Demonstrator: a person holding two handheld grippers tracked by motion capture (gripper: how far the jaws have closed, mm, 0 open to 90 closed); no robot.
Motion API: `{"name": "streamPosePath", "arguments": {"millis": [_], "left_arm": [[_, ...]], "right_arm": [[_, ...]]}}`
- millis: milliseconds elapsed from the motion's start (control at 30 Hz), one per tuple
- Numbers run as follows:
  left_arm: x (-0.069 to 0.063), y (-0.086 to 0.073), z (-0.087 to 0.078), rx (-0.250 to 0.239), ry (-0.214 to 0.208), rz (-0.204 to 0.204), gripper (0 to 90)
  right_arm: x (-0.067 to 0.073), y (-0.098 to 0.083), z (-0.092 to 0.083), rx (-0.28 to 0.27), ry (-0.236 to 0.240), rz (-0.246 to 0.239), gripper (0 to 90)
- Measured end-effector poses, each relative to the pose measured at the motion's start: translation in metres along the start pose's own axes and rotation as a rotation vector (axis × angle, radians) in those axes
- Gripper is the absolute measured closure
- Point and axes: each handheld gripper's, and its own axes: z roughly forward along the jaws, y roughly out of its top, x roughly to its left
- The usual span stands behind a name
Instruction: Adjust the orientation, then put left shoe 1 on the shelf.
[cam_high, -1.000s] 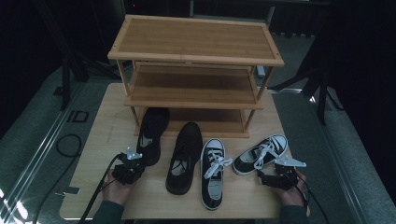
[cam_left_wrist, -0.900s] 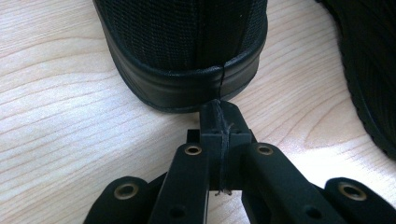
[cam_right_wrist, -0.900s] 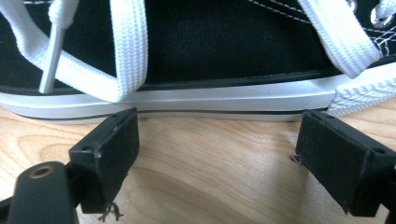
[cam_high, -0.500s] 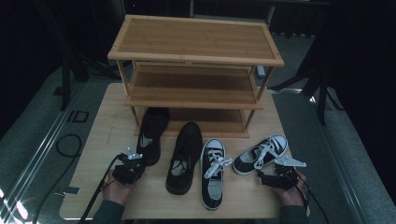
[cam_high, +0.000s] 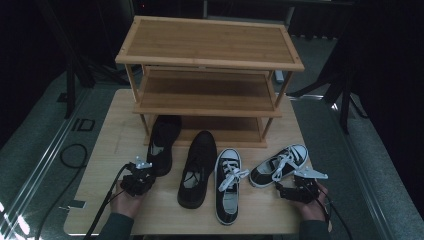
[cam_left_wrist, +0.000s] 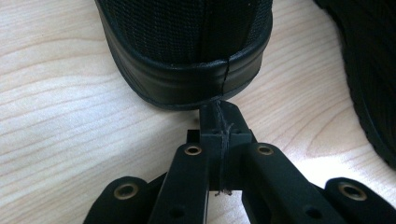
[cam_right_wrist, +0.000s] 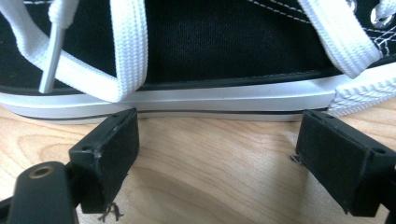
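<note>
Dark surroundings frame a pale wooden table in the high view. A three-shelf bamboo rack stands at its far side. Four shoes lie in front of it: a black shoe with its toe under the bottom shelf, a second black shoe beside it, a black-and-white sneaker pointing away from the person, and another sneaker lying at an angle to the right. The left gripper sits at the heel of the left black shoe. The right gripper sits just beside the angled sneaker, on its near side.

Seen from the left gripper view, the left gripper has its jaws pressed together with nothing between them. Their tips sit right at the black shoe's heel, touching it or nearly so.

Looking along the right gripper in its own view, the jaws stand wide apart over bare table, holding nothing. The sneaker's white sole runs across just beyond the tips, with white laces hanging over its side.
</note>
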Motion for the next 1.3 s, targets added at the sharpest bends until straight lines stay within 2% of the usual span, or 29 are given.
{"name": "streamPosePath", "arguments": {"millis": [967,1300], "left_arm": [[0.005,0.018,0.001,-0.050,0.009,-0.019,89.4],[0.004,0.027,0.006,-0.051,0.010,-0.016,89.4]], "right_arm": [[0.000,0.000,0.000,0.000,0.002,-0.001,13.2],[0.000,0.000,0.000,0.000,0.002,-0.001,13.2]]}}
